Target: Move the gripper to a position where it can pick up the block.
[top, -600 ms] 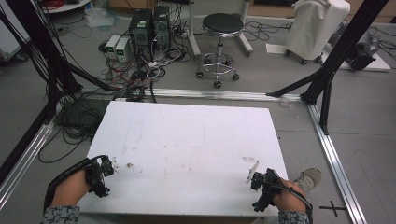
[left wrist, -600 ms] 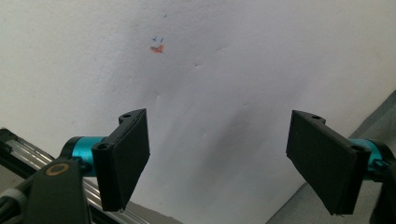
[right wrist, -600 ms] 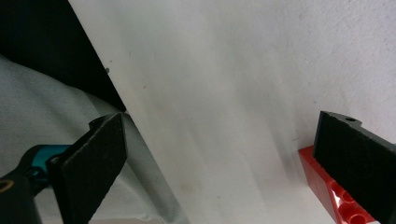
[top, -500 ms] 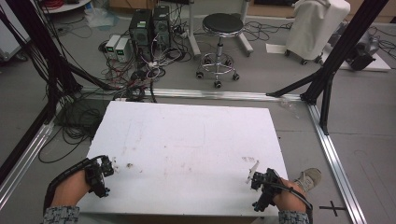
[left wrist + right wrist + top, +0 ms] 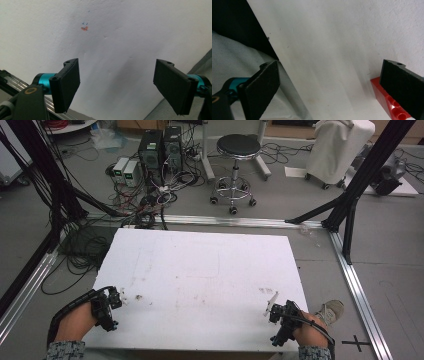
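My left gripper [image 5: 114,309] rests at the near left corner of the white table [image 5: 210,275], held by a hand in a patterned sleeve. Its jaws stand wide apart in the left gripper view [image 5: 117,67], with bare white tabletop between them. My right gripper [image 5: 274,326] sits at the near right corner, and it is open too [image 5: 332,65]. A red studded brick [image 5: 384,98] lies on the table at the lower right of the right gripper view, partly hidden behind the right-hand jaw. I cannot tell whether the jaw touches it.
A small orange and blue mark [image 5: 85,27] stains the tabletop ahead of the left gripper. Aluminium frame rails [image 5: 357,285] run around the table. Beyond its far edge stand a black stool [image 5: 237,150], computer cases [image 5: 160,147] and tangled cables. A shoe [image 5: 330,311] shows near the right corner.
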`<state>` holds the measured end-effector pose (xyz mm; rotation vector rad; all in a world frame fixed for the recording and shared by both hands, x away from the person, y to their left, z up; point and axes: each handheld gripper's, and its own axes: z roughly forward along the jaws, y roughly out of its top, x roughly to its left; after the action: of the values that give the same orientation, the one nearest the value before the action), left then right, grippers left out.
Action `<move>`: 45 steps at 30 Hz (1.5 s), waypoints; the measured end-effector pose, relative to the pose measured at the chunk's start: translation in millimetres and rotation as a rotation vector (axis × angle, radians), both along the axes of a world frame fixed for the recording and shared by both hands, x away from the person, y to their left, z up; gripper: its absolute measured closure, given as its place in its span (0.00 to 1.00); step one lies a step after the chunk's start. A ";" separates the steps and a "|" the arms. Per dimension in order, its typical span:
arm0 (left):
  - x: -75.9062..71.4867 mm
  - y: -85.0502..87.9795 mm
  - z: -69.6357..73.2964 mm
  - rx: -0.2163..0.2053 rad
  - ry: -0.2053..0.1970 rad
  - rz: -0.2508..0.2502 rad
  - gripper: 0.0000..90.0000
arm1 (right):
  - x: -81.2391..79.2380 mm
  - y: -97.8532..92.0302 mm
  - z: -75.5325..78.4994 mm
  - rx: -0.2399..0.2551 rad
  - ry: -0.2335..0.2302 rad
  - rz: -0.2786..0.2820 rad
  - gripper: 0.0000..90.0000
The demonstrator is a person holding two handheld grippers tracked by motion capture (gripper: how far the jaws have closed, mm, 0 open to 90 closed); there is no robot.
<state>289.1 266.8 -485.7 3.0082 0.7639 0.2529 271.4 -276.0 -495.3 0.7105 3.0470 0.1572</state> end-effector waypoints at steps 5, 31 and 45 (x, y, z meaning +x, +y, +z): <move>-0.1 0.1 0.1 -0.001 0.000 -0.001 0.24 | 0.0 -0.7 0.8 0.010 -0.003 0.003 0.03; -2.2 1.6 1.8 -0.016 -0.016 0.010 0.24 | 1.8 -8.6 14.3 0.130 -0.054 0.126 0.03; -1.6 0.5 1.2 -0.017 -0.014 0.005 0.24 | 13.9 -34.2 28.9 0.072 -0.105 0.262 0.03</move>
<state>287.5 267.3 -484.5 2.9852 0.7692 0.2665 285.3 -310.2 -466.4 0.2913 3.0323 0.2962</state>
